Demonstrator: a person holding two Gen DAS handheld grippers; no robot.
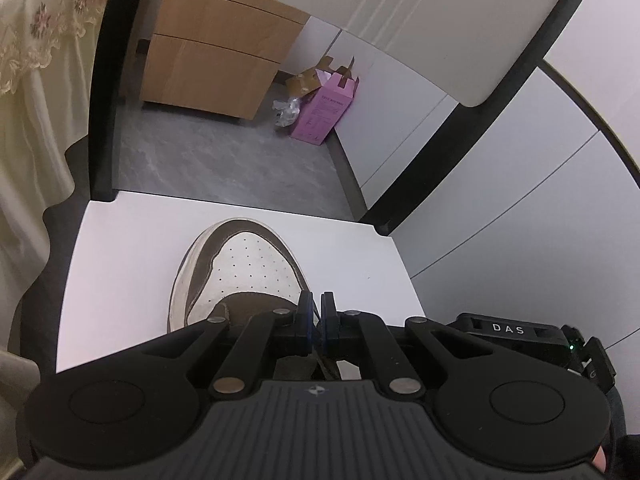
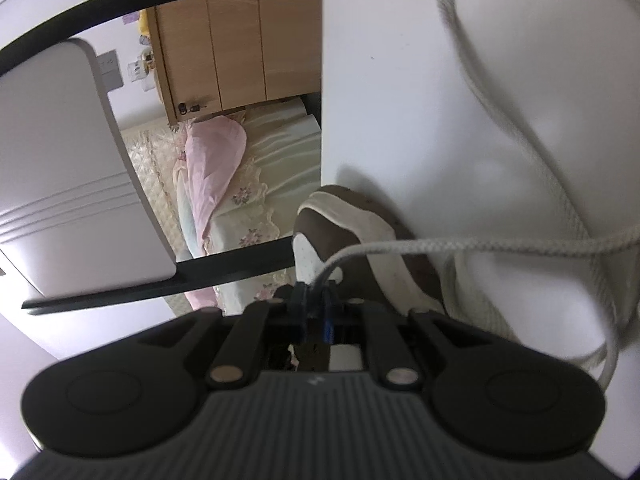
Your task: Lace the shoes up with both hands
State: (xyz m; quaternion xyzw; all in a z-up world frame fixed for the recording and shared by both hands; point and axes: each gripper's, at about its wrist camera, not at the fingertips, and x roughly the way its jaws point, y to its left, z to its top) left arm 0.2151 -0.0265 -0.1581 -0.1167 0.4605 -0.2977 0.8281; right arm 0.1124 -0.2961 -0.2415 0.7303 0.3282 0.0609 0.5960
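A brown and white sneaker (image 1: 244, 264) lies on the white table (image 1: 120, 264), toe pointing away from me. My left gripper (image 1: 317, 310) hovers just over the brown part behind the toe cap. Its jaws are shut, and whether they pinch anything thin I cannot tell. In the right wrist view the picture is rolled sideways, and the sneaker (image 2: 320, 232) sits just past my right gripper (image 2: 317, 294). That gripper is shut on a white braided lace (image 2: 400, 247). The lace runs from the jaws off to the right and loops around in a big slack curve.
Beyond the table's far edge (image 1: 240, 205) lies grey floor with a wooden drawer cabinet (image 1: 212, 48), a pink box (image 1: 324, 112) and an open cardboard box (image 1: 308, 78). A bed with a cream floral cover (image 1: 36, 60) stands on the left. A black device marked DAS (image 1: 512, 332) sits close on the right.
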